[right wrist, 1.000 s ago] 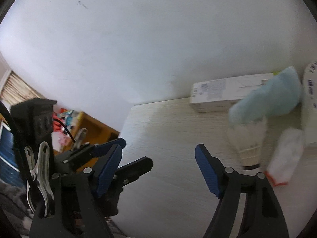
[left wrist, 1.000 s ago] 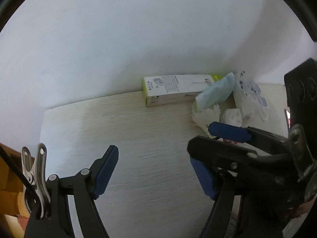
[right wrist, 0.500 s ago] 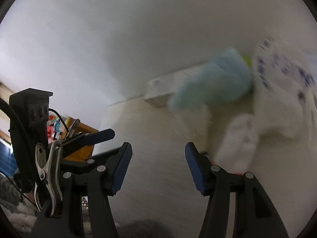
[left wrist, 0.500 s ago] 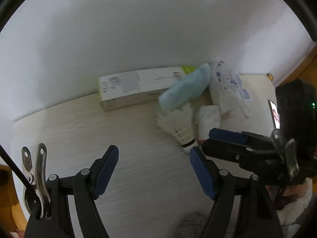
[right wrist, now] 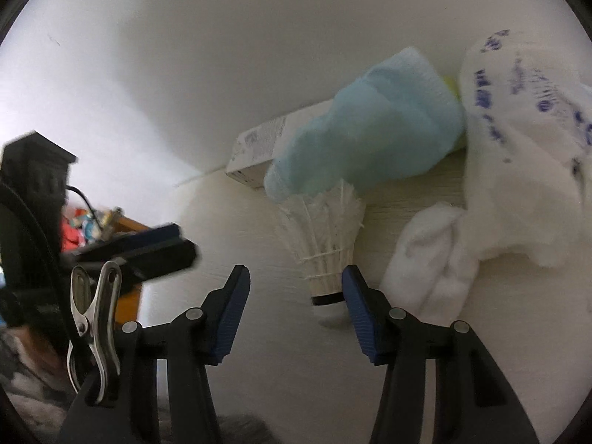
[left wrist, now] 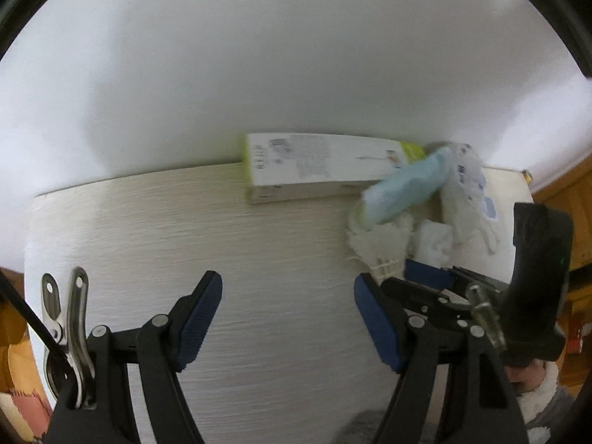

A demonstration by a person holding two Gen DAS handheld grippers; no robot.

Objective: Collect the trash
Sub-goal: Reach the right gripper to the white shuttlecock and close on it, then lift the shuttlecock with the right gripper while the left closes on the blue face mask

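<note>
Feathered and light, the shuttlecock (right wrist: 325, 236) may skid off if your right gripper (right wrist: 294, 312), jaws closing around its cork unclamped, nudges it; left gripper (left wrist: 286, 318) gapes empty.

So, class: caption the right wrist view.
Right gripper closing its fingers beside a shuttlecock amid tabletop trash.

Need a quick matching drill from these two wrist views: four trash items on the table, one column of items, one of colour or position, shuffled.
Items:
1. shuttlecock
2. long box
3. cloth
4. plastic bag

Descriptions:
A. light blue, draped over the box end
B. white with blue print, farthest right
C. white feathers, cork end toward the right tool
D. white with green ends, lying against the wall

Pairs: 1-C, 2-D, 3-A, 4-B
</note>
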